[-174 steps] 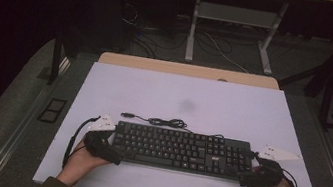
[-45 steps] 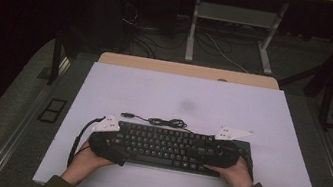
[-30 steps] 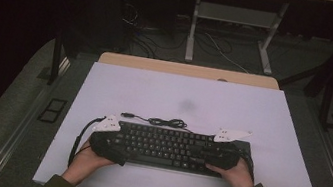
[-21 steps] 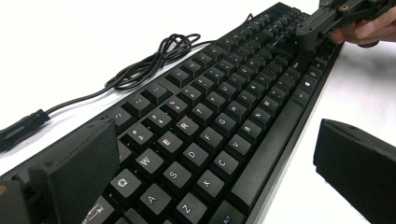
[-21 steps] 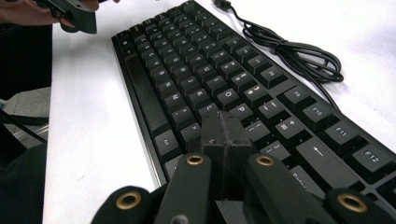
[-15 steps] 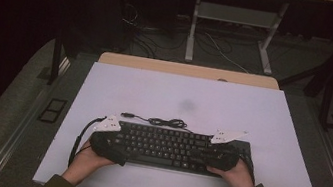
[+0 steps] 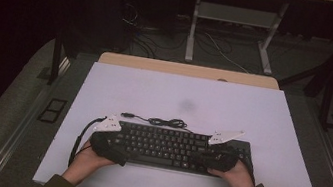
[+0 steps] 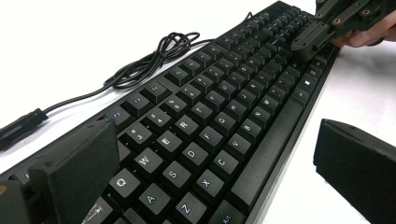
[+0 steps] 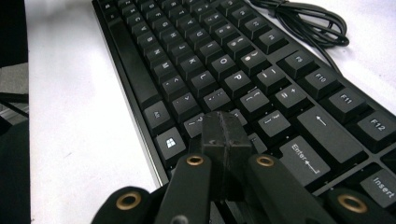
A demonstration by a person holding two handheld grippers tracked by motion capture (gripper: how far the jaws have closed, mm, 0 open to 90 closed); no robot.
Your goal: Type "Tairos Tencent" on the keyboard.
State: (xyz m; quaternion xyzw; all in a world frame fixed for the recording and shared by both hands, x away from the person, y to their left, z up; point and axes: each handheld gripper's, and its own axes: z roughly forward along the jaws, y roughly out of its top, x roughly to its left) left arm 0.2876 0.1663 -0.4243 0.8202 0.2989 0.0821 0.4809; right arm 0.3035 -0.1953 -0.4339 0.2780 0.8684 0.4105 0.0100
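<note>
Both tongs sit at the keyboard (image 7: pixel 173 148). Right gripper (image 9: pixel 225 135) is pinched fully closed, nothing between its pads, tips pressing down on keys near the shift/enter block; ~6 s back it was at the kbd's far right end, since then it's come inward over the keys, and in the last sec or so it hasn't budged. Left gripper (image 8: pixel 219 172) is spread wide, astride the kbd's left end w/ one jaw on the rear edge, other just off the front edge; not clamped, same spot as earlier.

Table (image 7: pixel 164 93): flat, matte white, rectangular. Kbd lies between the two tongs: long black plastic slab, matte square keycaps w/ pale legends. Cable (image 7: pixel 162 121): thin, glossy black, loosely coiled just behind the kbd.
</note>
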